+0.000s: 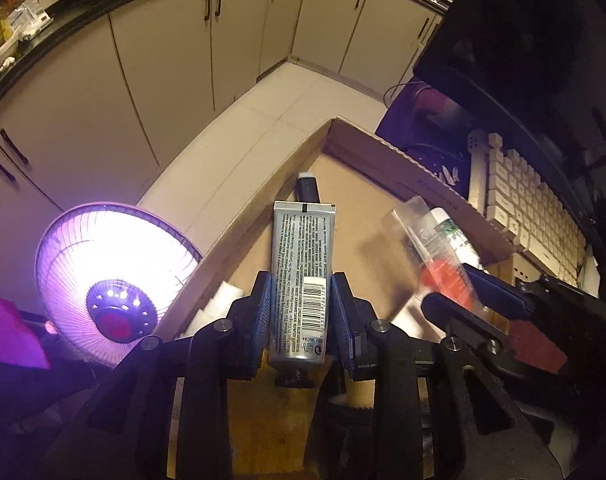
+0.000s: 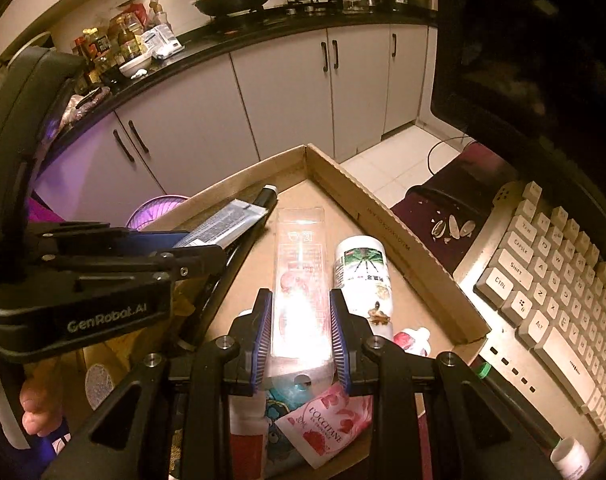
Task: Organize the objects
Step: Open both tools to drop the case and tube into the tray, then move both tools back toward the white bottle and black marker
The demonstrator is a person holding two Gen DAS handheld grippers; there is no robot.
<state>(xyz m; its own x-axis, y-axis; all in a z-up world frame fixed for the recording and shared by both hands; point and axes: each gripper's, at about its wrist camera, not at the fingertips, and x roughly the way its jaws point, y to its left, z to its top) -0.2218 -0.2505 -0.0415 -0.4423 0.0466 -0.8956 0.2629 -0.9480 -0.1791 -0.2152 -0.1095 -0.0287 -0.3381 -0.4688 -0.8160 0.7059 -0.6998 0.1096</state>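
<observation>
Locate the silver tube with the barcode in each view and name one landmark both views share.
Left wrist view: silver tube at centre, clamped in the left gripper, black cap toward the camera.
Right wrist view: silver tube at left of centre, held above the box.
Shared landmark: the cardboard box.

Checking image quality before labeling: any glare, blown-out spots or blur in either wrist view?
Left wrist: the heater blows out to white-purple and casts a violet tint; the clear packet in the right gripper is motion-blurred, while the silver tube stays sharp. Right wrist: glare washes out the clear packet's lower half; warm dim cast, fisheye bends the cabinets.
</observation>
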